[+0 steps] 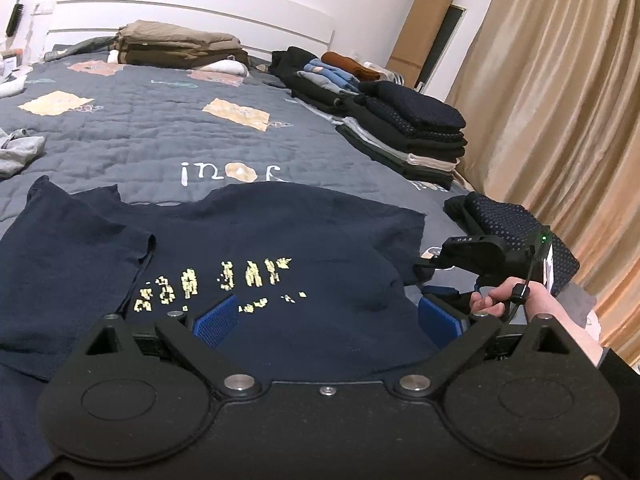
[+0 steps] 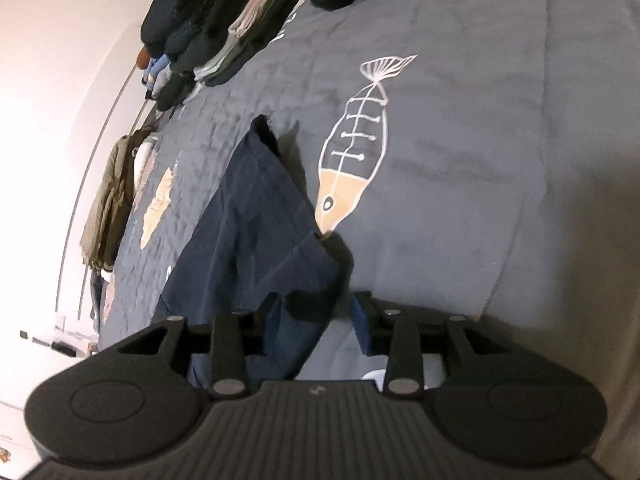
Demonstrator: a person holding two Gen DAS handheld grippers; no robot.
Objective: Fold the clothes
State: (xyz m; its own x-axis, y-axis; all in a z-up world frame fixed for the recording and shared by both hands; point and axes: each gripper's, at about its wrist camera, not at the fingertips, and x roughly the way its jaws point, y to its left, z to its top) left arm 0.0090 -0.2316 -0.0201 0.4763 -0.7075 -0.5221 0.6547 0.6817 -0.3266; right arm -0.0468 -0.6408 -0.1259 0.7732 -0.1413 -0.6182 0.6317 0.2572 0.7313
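In the left wrist view a grey garment lay crumpled at the left edge of the frame on the grey quilt; the navy T-shirt with yellow lettering spread across the lower middle, one sleeve folded over at lower left; the left gripper sat at the bottom centre with its blue pads spread wide and released, the shirt's cloth lying between and beyond them, not pinched; whether the pads touched the cloth could not be told; in the upper middle a pile of brown bedding sat against the white headboard; to the right a row of folded clothes ran along the bed's edge beside the tan curtain; at right centre a hand held the right gripper next to the shirt's right edge. In the right wrist view, rolled sideways, the brown bedding hung at the left; the navy shirt filled the lower centre, a dark fold of it standing between the fingers of the right gripper, nearer the left one; the jaws stood parted, not clenched on the cloth; a fish outline marked the quilt right of centre.
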